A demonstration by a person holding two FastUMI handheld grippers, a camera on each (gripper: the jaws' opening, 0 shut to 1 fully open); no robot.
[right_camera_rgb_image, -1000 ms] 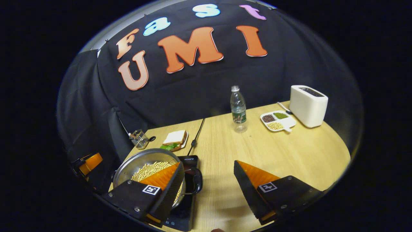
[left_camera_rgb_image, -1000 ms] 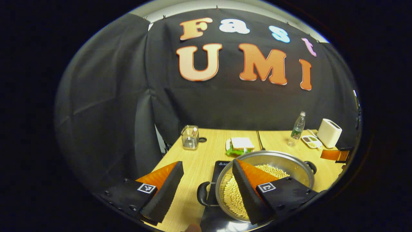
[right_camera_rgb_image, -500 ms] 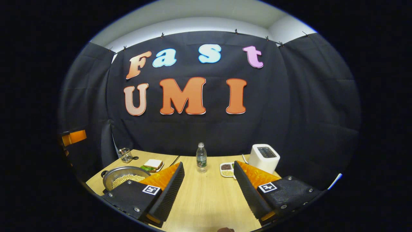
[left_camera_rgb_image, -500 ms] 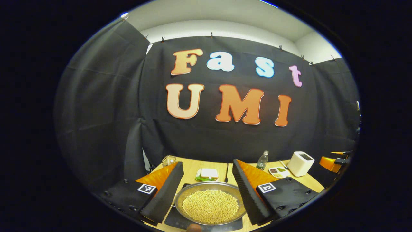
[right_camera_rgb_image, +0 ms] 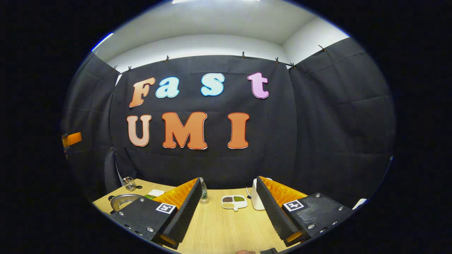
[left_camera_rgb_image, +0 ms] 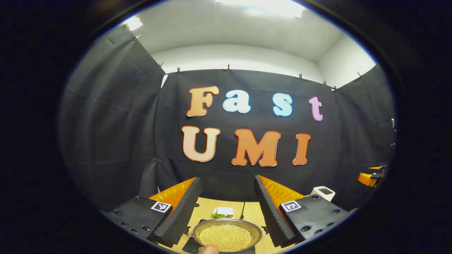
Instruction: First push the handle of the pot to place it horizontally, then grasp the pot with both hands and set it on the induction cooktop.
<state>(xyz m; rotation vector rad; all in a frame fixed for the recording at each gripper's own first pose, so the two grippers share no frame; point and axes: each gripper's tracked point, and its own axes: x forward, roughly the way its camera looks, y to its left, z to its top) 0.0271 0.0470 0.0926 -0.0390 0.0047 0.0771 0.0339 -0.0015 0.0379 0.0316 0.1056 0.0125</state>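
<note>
The steel pot, full of pale beans, sits on the black induction cooktop low in the left gripper view. Its two dark side handles point left and right. My left gripper is open, held well back from and above the pot, with nothing between its fingers. In the right gripper view the pot lies far off at the left table edge. My right gripper is open and holds nothing over bare tabletop. The other gripper shows at the left edge.
On the wooden table stand a water bottle, a divided dish of grains, a white toaster and a clear pen holder. A sandwich plate and a black cable lie behind the pot.
Both grippers have drawn back from the pot and tilted upward, so more wall and ceiling show. The pot stays on the cooktop. Both stayed open.
</note>
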